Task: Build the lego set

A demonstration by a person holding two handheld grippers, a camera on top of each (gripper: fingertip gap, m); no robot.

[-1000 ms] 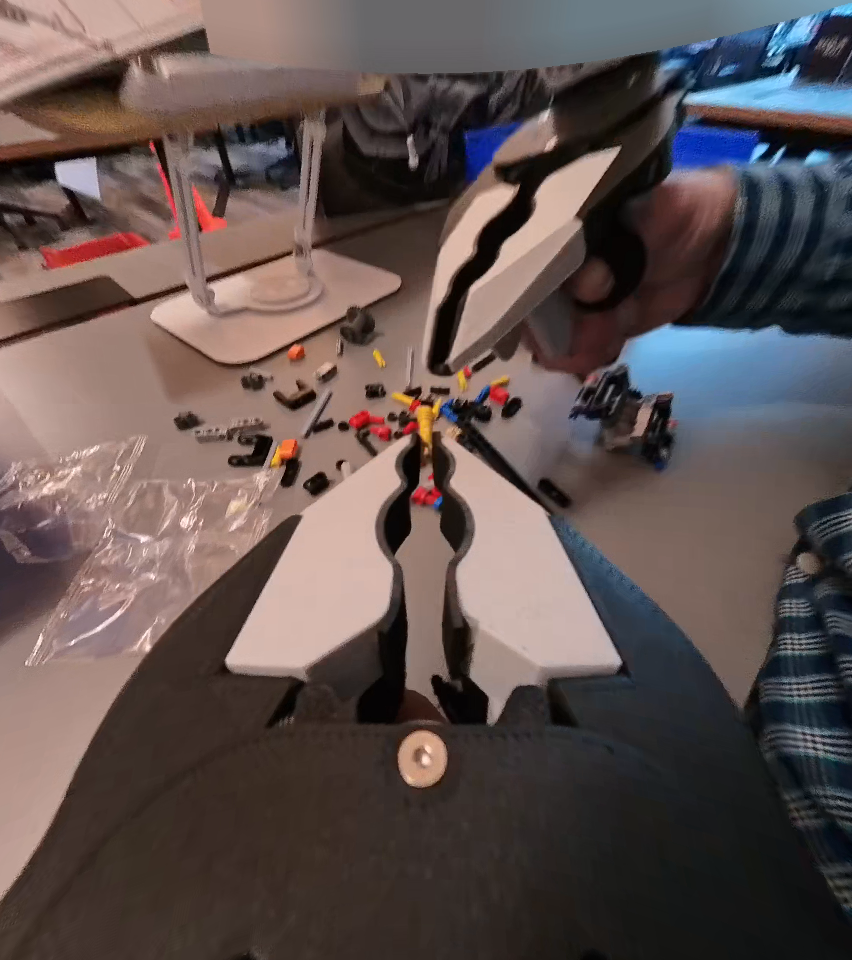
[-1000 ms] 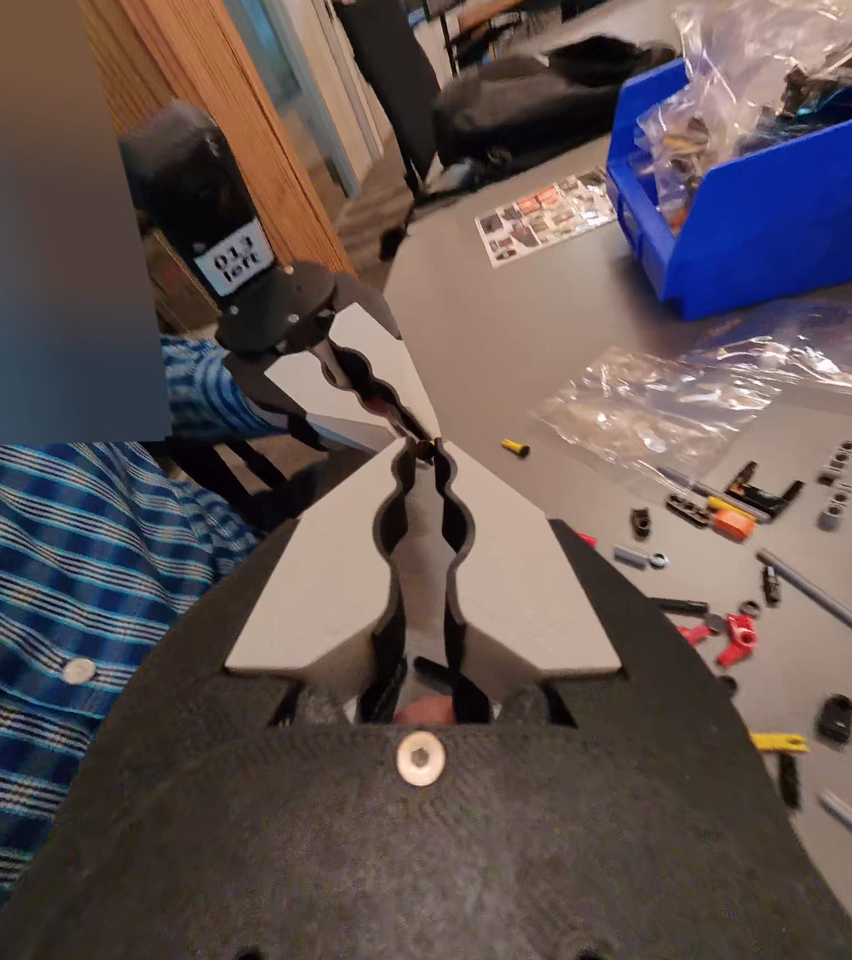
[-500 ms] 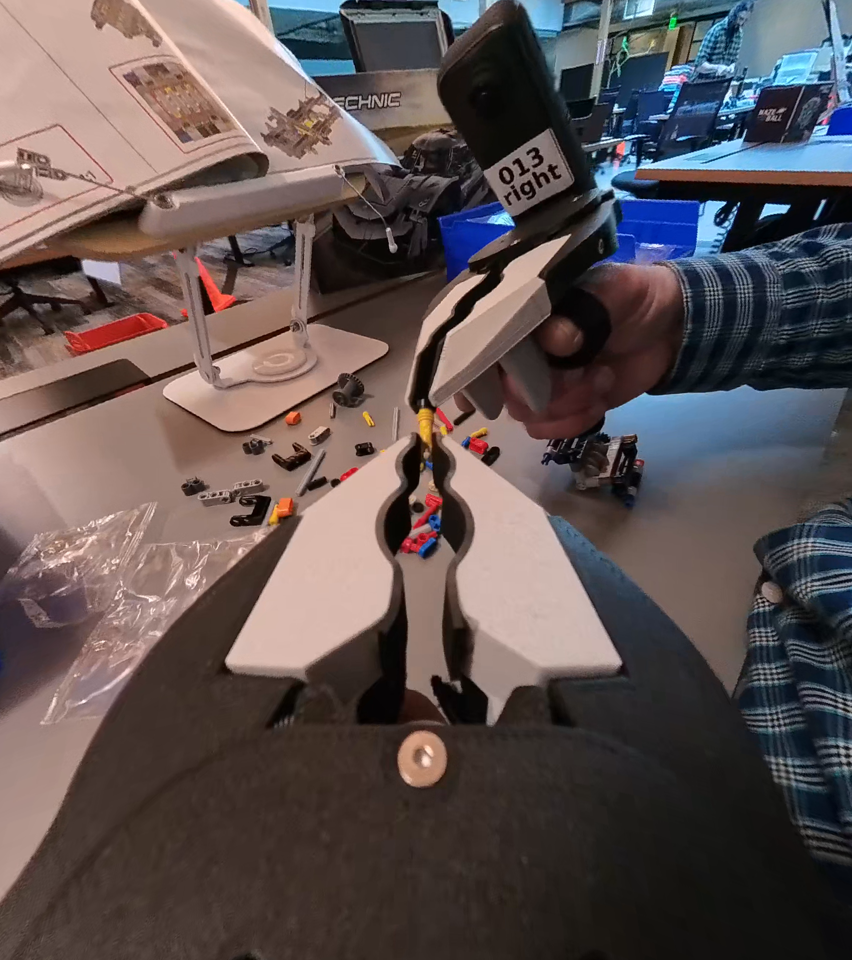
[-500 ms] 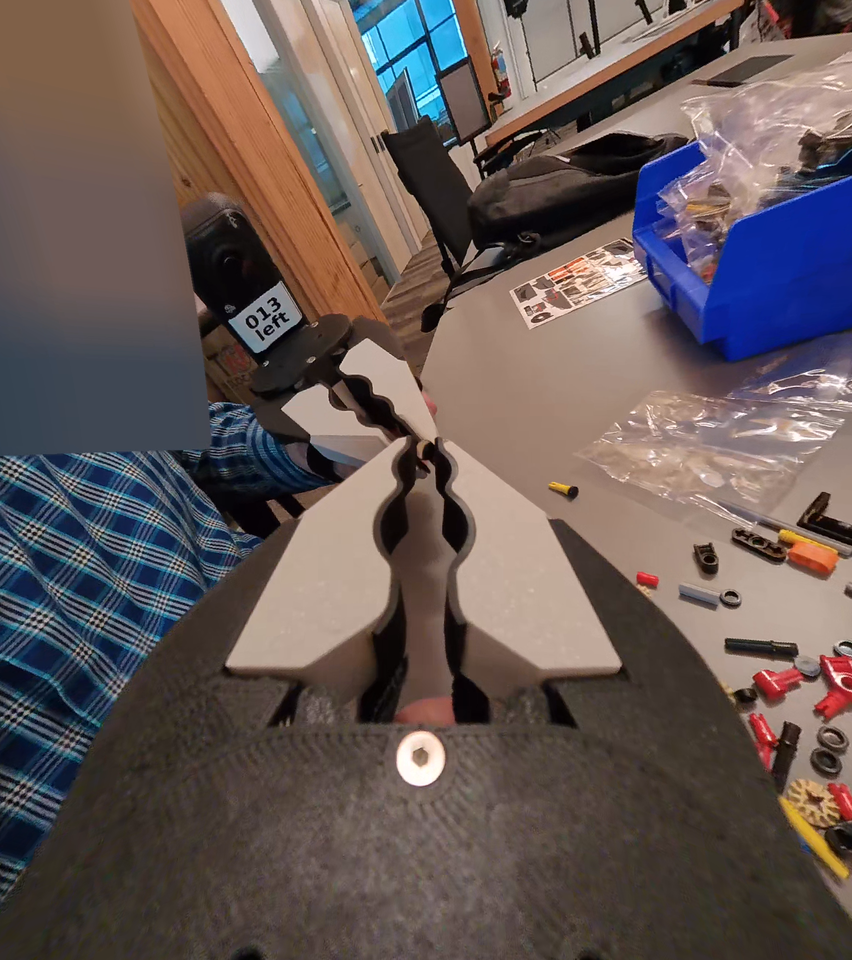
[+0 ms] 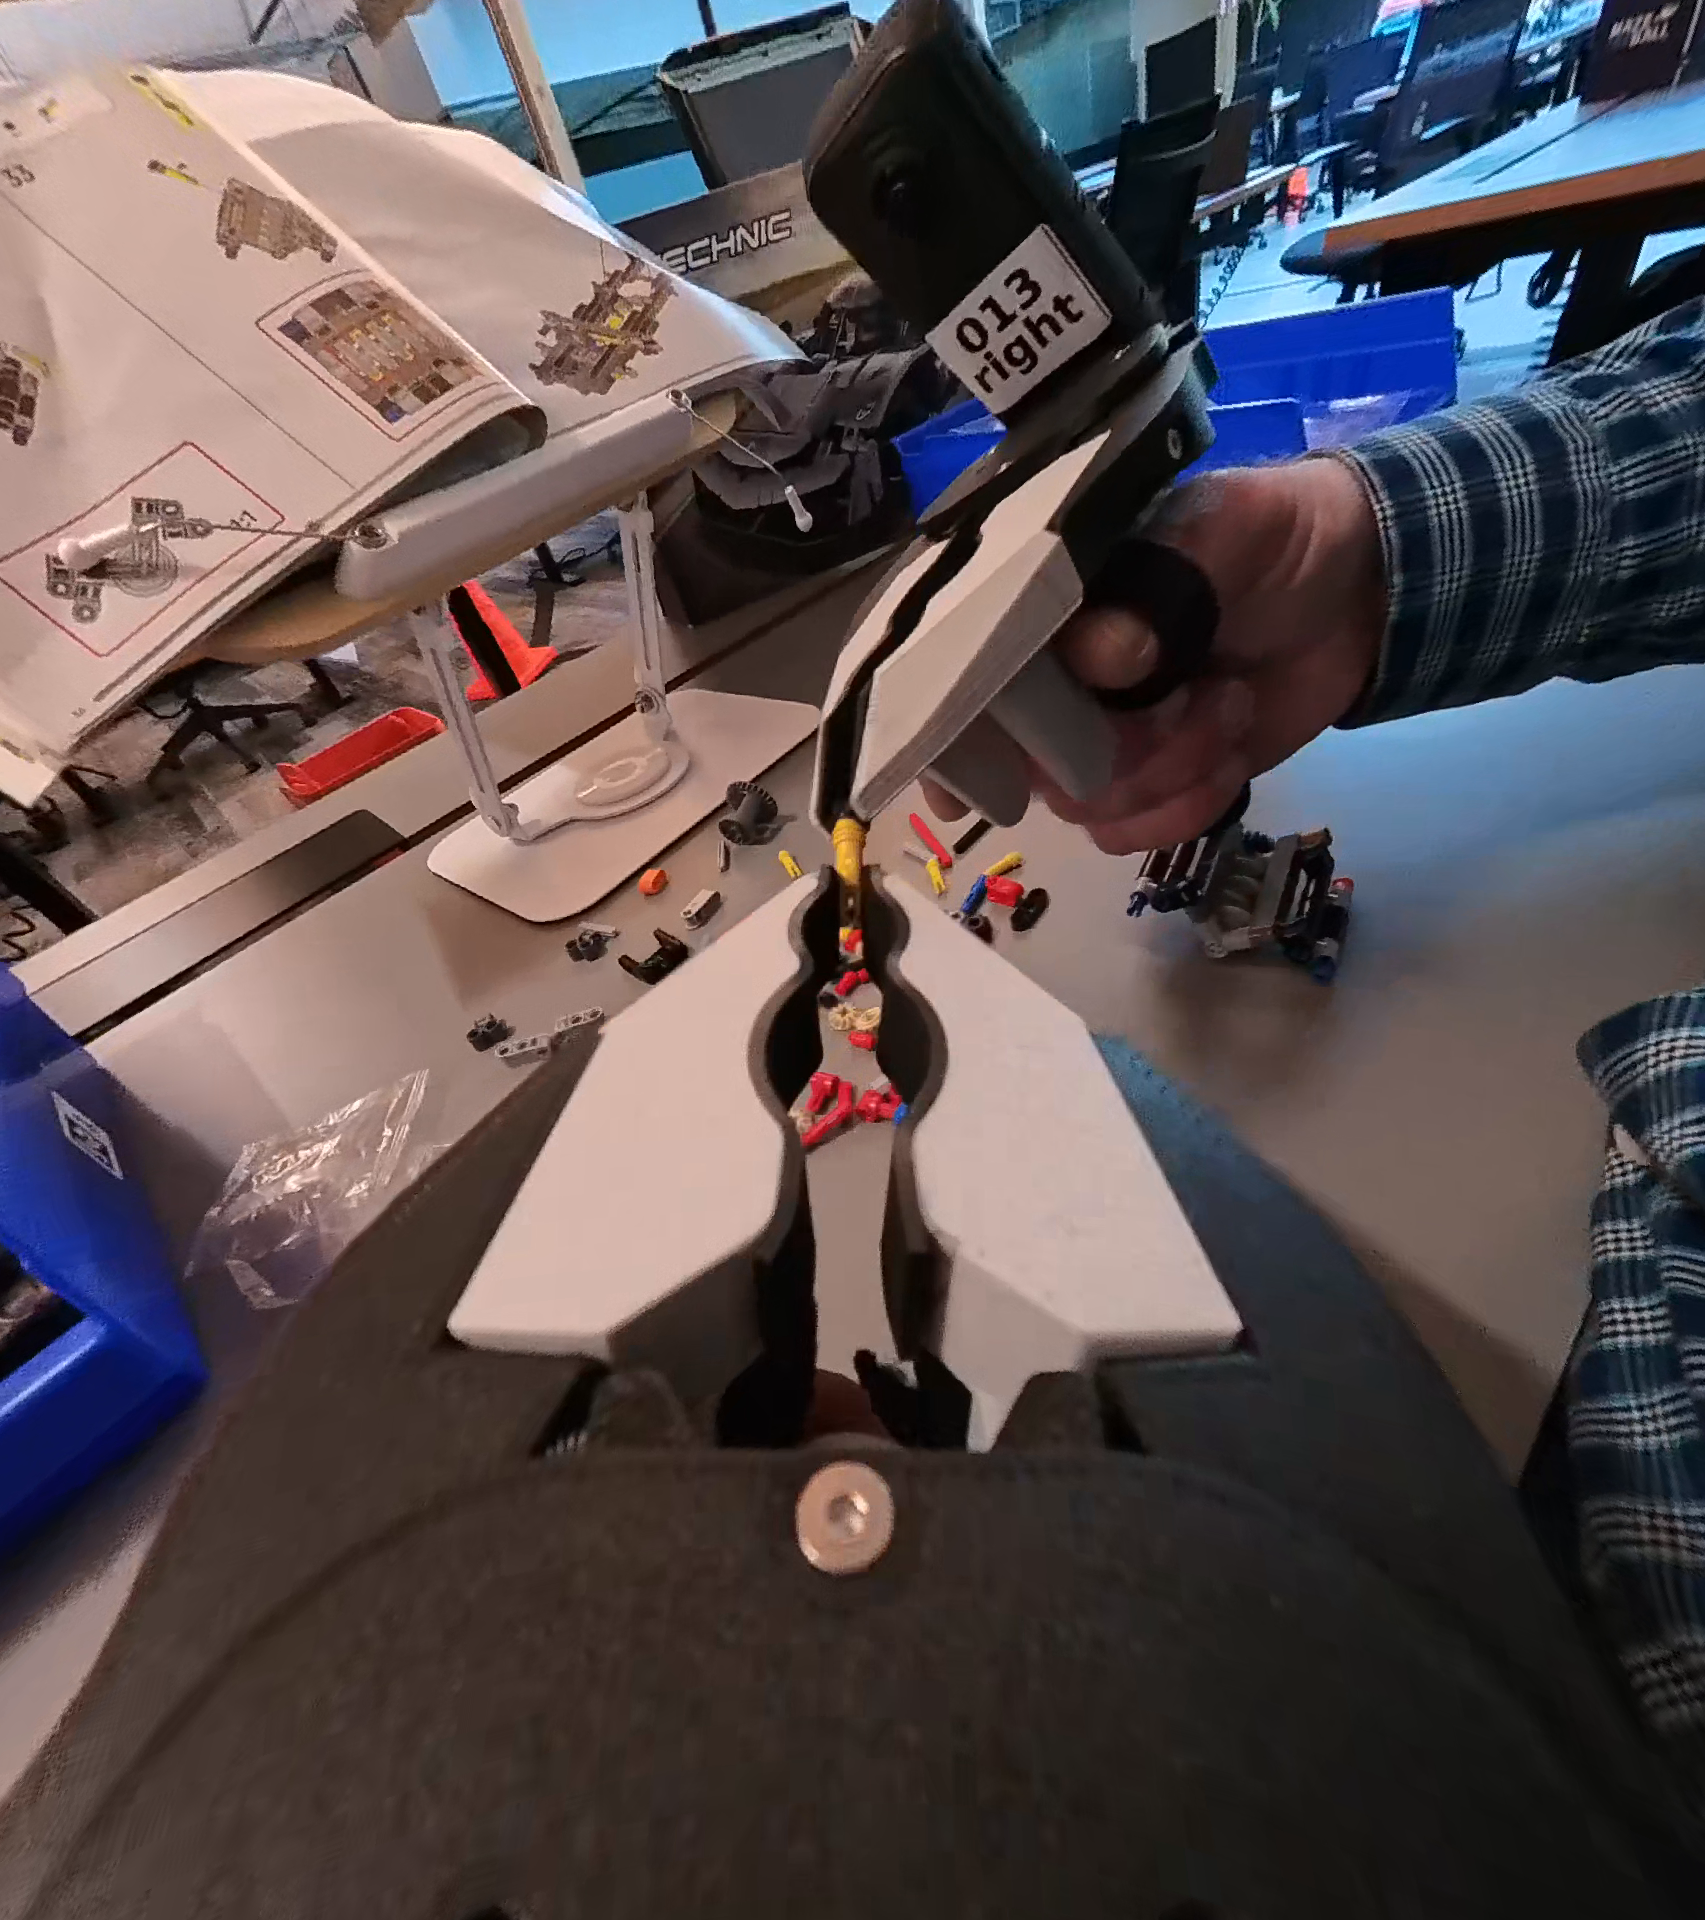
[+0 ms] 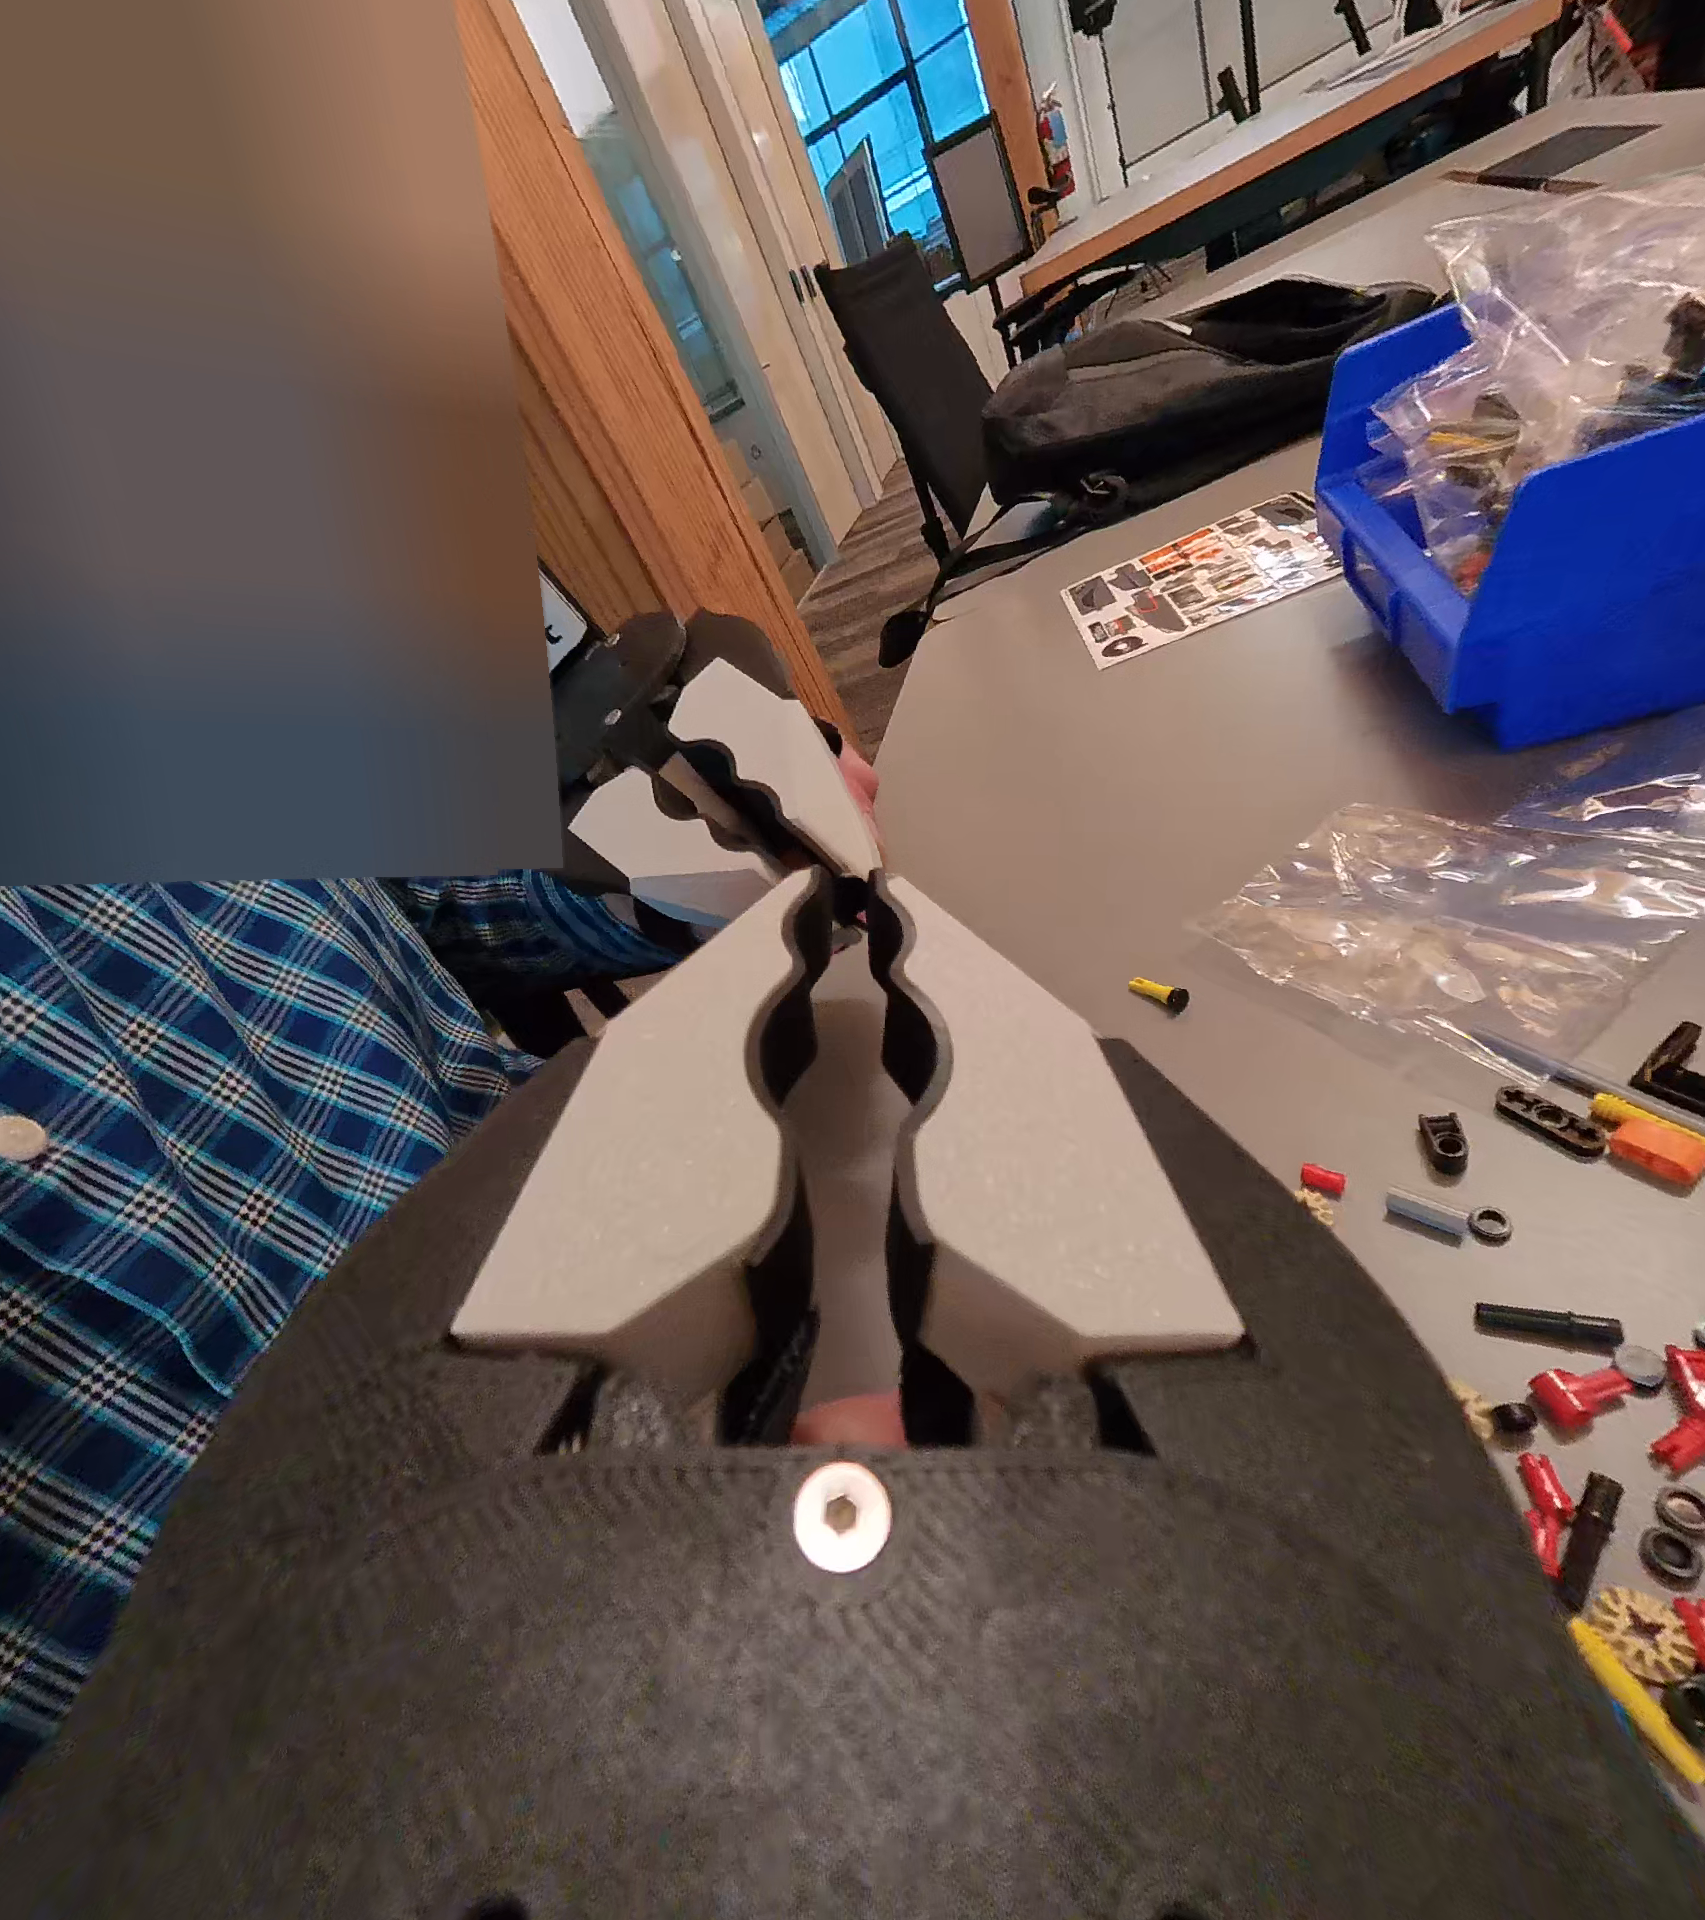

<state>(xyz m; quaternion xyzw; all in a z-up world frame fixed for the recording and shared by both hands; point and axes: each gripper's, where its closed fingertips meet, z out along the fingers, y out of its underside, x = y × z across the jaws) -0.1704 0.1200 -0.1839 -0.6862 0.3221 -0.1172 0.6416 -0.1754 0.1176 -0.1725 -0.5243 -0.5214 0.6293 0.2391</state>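
Note:
My left gripper (image 5: 848,885) is shut on a small yellow-and-black pin piece (image 5: 846,844) and holds it above the table. My right gripper (image 5: 835,812) comes down from the upper right, and its shut tips meet the top end of that piece. In the right wrist view my right gripper (image 6: 843,896) is tip to tip with the left gripper (image 6: 832,868), and the piece shows only as a dark speck between them. A partly built model (image 5: 1243,904) lies on the grey table (image 5: 1450,1039), to the right.
Loose parts (image 5: 858,1112) are scattered below the grippers, and they also show in the right wrist view (image 6: 1637,1382). An open instruction booklet (image 5: 204,364) sits on a stand (image 5: 609,821). There are a blue bin (image 6: 1606,582), clear bags (image 6: 1450,914) and a sticker sheet (image 6: 1201,571) nearby. Both grippers' tips are close together, under 4 cm apart. The partly built model (image 5: 1243,904) is about 20 cm from both grippers' fingertips.
Both grippers have risen from the table. The right gripper's tips have come down onto the yellow piece held in the left gripper.

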